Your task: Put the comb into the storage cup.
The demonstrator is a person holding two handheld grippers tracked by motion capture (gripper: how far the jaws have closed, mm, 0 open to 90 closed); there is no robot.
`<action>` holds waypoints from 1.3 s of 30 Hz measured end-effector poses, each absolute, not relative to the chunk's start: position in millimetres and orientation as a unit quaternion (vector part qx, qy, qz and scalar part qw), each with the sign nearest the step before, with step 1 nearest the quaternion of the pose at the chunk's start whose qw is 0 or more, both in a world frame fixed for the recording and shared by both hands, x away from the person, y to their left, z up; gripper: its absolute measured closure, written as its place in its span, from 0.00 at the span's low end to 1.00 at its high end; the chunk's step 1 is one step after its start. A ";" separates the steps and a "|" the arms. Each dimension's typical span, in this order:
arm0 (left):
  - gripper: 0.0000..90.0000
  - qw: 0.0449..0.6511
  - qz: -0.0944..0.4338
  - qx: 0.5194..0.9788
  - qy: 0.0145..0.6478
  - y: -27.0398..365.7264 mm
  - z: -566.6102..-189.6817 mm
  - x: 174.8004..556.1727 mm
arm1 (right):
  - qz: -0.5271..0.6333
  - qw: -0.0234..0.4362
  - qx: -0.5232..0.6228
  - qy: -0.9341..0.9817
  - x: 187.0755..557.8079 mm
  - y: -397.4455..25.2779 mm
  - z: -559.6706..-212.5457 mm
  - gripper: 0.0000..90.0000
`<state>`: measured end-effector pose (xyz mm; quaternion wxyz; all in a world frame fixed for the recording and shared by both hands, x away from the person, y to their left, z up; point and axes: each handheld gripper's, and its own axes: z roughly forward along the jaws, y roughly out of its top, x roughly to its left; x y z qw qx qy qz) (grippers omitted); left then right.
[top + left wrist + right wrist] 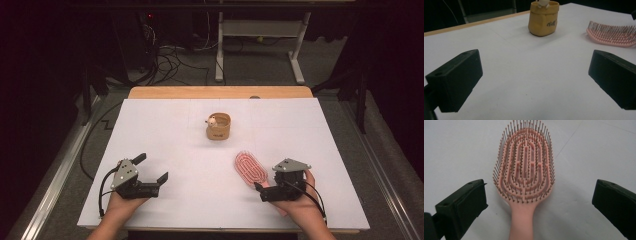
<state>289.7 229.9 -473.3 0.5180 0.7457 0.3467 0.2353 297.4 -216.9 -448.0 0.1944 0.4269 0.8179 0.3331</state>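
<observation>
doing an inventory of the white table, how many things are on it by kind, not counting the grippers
hairbrush, pink: 1
pouch, tan, upright, with a small figure at its rim: 1
total: 2

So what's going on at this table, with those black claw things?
A person holds a two-jaw gripper in each hand over a white table. The right gripper is open, its jaws on either side of the handle of a pink hairbrush that lies bristles up, not yet gripped. The left gripper is open too, over bare table. Farther back stands a small tan pouch with something pale peeking out of its top.
</observation>
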 end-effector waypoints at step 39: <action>0.00 0.529 0.223 0.744 0.342 228.3 -474.6 288.7 | 0.144 0.074 0.414 0.896 358.4 -174.5 -444.1 0.00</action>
